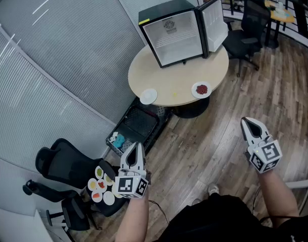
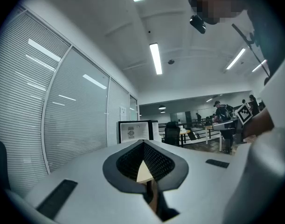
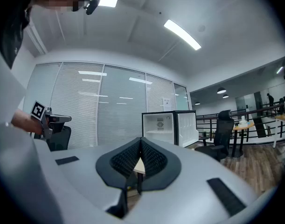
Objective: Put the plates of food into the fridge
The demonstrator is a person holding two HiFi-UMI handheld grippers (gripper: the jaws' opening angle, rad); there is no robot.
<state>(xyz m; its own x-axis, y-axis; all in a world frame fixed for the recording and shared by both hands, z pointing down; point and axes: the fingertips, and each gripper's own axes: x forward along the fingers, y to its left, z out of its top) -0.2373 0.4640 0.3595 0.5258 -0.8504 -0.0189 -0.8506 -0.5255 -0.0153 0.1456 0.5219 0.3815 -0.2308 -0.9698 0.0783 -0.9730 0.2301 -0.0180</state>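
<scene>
Approach step, I'd judge: nothing picked up. L gripper [image 1: 135, 151] & R gripper [image 1: 248, 127] both closed, empty. Fridge [image 1: 174, 32] open at 12 on table [image 1: 169, 79]; red-food plate [image 1: 201, 89] and pale plate [image 1: 148, 96] in front. Next: step closer, open jaws, take a rim.

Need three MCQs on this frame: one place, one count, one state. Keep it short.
1. Where does the fridge stand?
A. on the round table
B. on the floor
C. on a chair

2. How many plates lie on that table?
A. one
B. two
C. five

3. The fridge's door is:
A. shut
B. open
C. missing

Key:
1 A: its base rests on the tabletop.
2 B: only the plate with red food and the white plate lie there.
3 B: it swings out at the right, and the white inside shows.
</scene>
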